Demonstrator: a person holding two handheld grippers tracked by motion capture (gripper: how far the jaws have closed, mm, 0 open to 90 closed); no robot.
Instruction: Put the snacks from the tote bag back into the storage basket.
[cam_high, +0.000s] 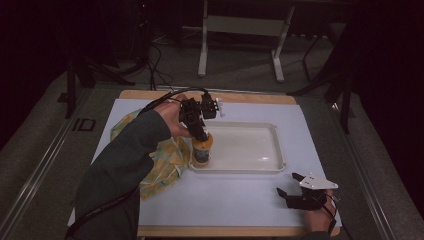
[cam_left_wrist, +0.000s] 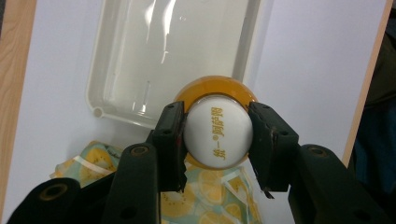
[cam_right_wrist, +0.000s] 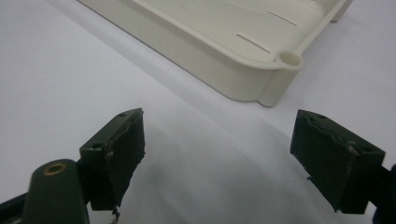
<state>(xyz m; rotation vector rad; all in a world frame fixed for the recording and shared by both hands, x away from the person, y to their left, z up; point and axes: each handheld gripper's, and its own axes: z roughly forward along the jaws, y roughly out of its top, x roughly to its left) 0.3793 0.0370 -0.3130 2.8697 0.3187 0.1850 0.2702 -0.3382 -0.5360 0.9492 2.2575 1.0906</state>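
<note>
At the near-left corner of the cream plastic tray (cam_high: 260, 145), an orange bottle with a white cap (cam_left_wrist: 218, 135) is gripped by the left gripper (cam_high: 202, 136); its jaws are closed on both sides of the cap, w/ yellow characters printed on top. It can't be told if the bottle touches the tray floor. Just beside it, a yellow fruit-print cloth (cam_high: 162, 167) is lying on the white mat (cam_high: 235, 200). Near the front-right edge, the right gripper (cam_high: 291, 187) is rested w/ jaws spread wide, nothing between them.

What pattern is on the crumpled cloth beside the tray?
Yellow citrus slices on pale green cloth, clearest in the left gripper view.
</note>
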